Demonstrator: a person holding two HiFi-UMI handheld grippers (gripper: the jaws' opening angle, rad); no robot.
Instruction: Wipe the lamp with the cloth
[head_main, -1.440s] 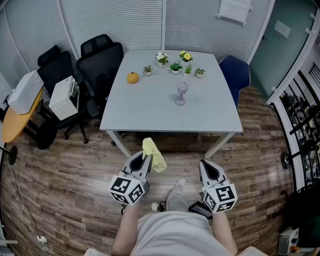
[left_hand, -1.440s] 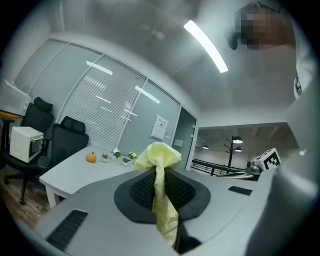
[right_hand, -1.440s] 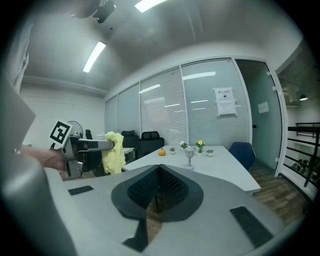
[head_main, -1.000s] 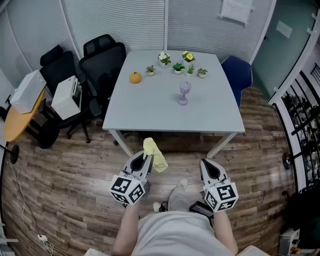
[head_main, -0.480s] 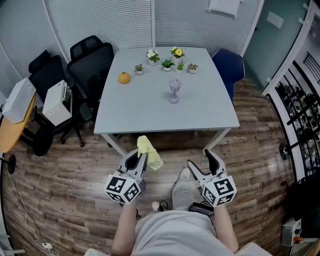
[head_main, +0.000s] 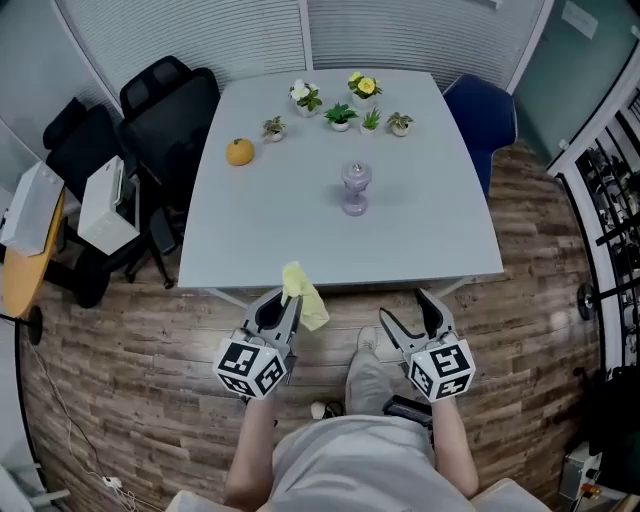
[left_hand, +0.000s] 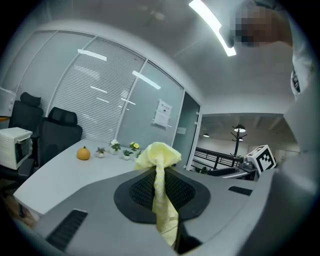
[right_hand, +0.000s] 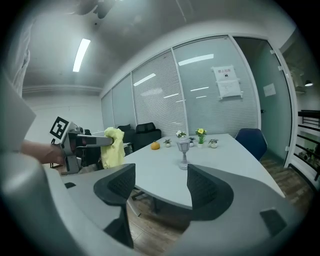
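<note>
A small clear lamp on a stem stands upright near the middle of the grey table; it also shows in the right gripper view. My left gripper is shut on a yellow cloth that bunches above its jaws, just short of the table's near edge. My right gripper stands open with nothing between its fingers, also short of that edge. Its jaws have just been opening. Both grippers are well apart from the lamp.
A small orange pumpkin and several little potted plants line the table's far side. Black office chairs stand at the left, a blue chair at the far right. A white box sits left of the table.
Both grippers have come forward to the table's near edge, and the view has moved closer to the table. The right gripper's jaws went from shut to open. The cloth stays held.
</note>
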